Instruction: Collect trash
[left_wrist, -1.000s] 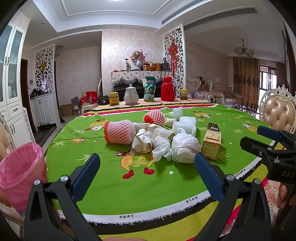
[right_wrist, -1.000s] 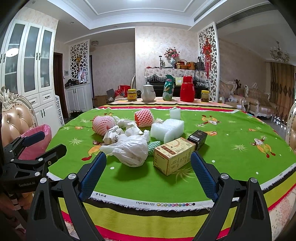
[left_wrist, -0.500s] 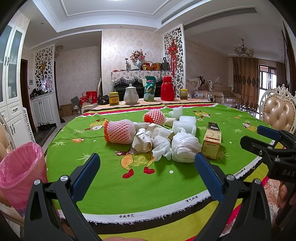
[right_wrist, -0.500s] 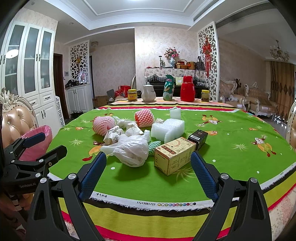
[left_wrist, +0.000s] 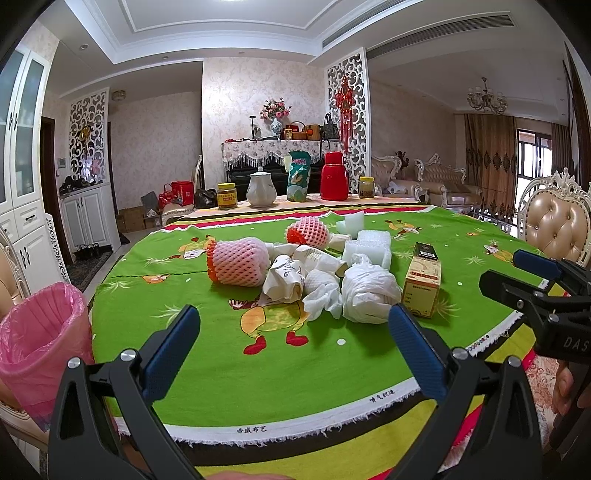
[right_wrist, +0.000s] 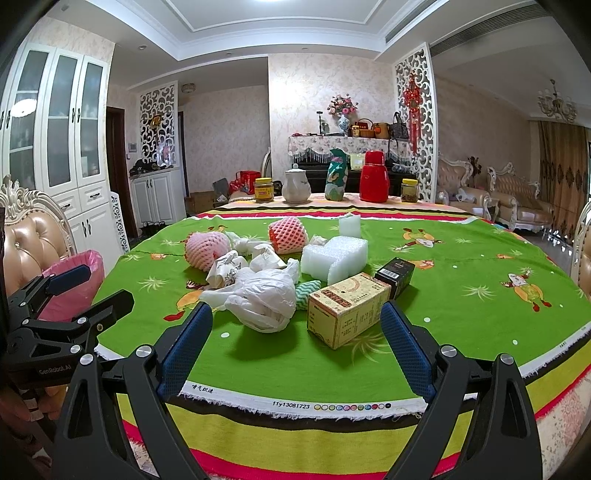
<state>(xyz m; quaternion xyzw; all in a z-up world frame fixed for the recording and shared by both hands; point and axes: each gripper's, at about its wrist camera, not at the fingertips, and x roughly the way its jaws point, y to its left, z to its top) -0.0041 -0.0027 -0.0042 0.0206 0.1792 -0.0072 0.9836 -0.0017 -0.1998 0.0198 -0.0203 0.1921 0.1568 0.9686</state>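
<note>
A heap of trash lies mid-table on the green cloth: a crumpled white plastic bag (right_wrist: 264, 301) (left_wrist: 367, 291), a tan carton (right_wrist: 347, 308) (left_wrist: 423, 286), a black box (right_wrist: 395, 273), white foam blocks (right_wrist: 334, 256) (left_wrist: 367, 245), two pink foam fruit nets (left_wrist: 238, 262) (right_wrist: 288, 234), and crumpled paper (left_wrist: 284, 278). My left gripper (left_wrist: 295, 349) hangs open at the table's near edge, short of the heap. The right gripper (right_wrist: 297, 345) is open too, just before the bag and carton. Nothing is held.
A pink-lined bin (left_wrist: 40, 345) (right_wrist: 75, 284) stands left of the table. At the far rim are a jar (left_wrist: 226, 195), white teapot (left_wrist: 261, 192), green pack (left_wrist: 297, 181) and red flask (left_wrist: 333, 181). Padded chairs (left_wrist: 557, 225) (right_wrist: 31, 243) flank the table.
</note>
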